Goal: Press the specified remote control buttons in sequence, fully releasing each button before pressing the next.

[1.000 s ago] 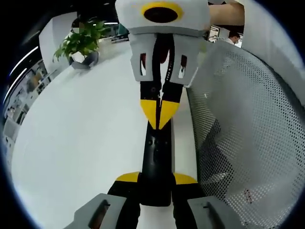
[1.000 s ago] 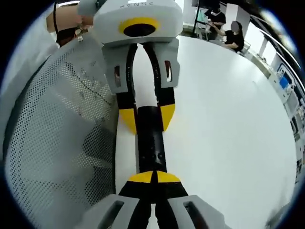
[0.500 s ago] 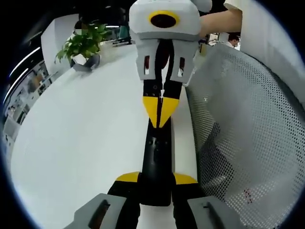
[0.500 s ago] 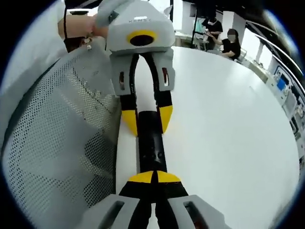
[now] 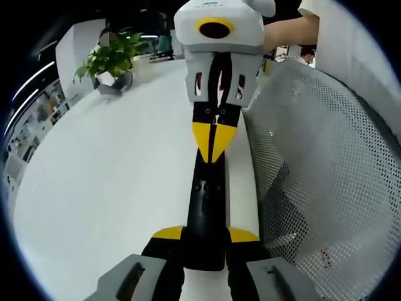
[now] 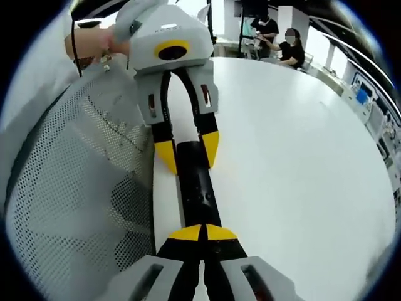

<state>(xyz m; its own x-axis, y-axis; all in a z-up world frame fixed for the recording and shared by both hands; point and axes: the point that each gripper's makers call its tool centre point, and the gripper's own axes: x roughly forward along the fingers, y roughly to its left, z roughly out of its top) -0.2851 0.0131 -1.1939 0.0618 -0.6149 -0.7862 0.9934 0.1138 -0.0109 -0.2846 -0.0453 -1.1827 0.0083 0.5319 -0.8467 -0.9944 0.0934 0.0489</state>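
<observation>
The white desk [image 5: 106, 169] spreads widest across both views, its round edge curving away toward a potted plant [image 5: 109, 59] in the left gripper view and toward seated people [image 6: 282, 47] at the far side in the right gripper view. Beside it stands a white perforated mesh panel [image 5: 326, 169], to the right of the remote in the left gripper view and to the left of it in the right gripper view [image 6: 75, 182].

The black remote control [image 5: 207, 207] lies long and narrow on the desk close beside the mesh. The left claw [image 5: 205, 237] is clamped on one end of it, yellow tips on either side, and that grip looks the same as a second ago. In the right gripper view the left claw [image 6: 187, 150] straddles the far end of the remote [image 6: 197, 188].

The right claw [image 6: 202, 233] is pressed together, its tips meeting over the near end of the remote. In the left gripper view it [image 5: 213, 141] points down at the far end; compared with a second ago it sits slightly farther right and lower in that view, and a forearm [image 5: 288, 31] behind it shows more.
</observation>
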